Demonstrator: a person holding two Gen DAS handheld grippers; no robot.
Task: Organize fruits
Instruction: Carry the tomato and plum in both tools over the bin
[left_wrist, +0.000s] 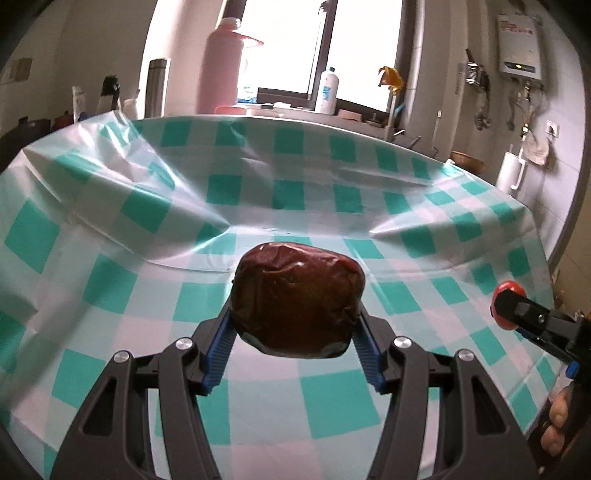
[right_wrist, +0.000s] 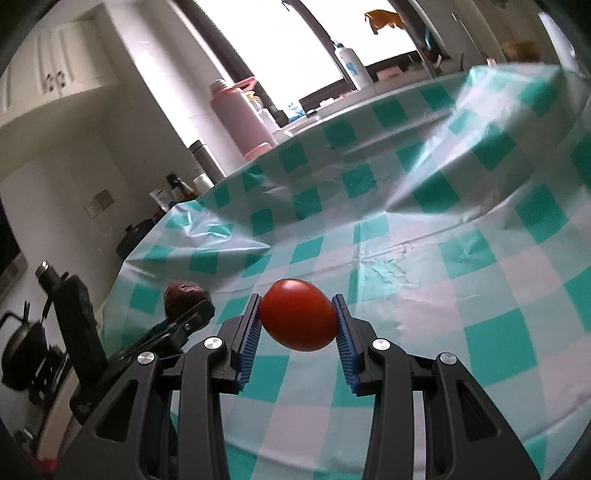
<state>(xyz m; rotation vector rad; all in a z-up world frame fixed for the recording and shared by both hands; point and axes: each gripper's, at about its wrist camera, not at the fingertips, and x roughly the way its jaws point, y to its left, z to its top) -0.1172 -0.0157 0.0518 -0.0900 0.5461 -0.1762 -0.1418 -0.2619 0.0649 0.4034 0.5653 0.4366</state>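
Over the checked tablecloth (left_wrist: 295, 177), left claw (left_wrist: 295, 325) grips a date (left_wrist: 297, 299), right claw (right_wrist: 297, 325) a tomato (right_wrist: 297, 314).

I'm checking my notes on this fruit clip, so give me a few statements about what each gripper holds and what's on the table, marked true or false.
1. The left gripper is shut on a wrinkled dark red jujube. True.
2. The right gripper is empty. False: it is shut on a small red tomato.
3. Both fruits rest on the tablecloth. False: both are held above it.
4. The tablecloth has teal and white checks. True.
5. A pink bottle stands beyond the table. True.
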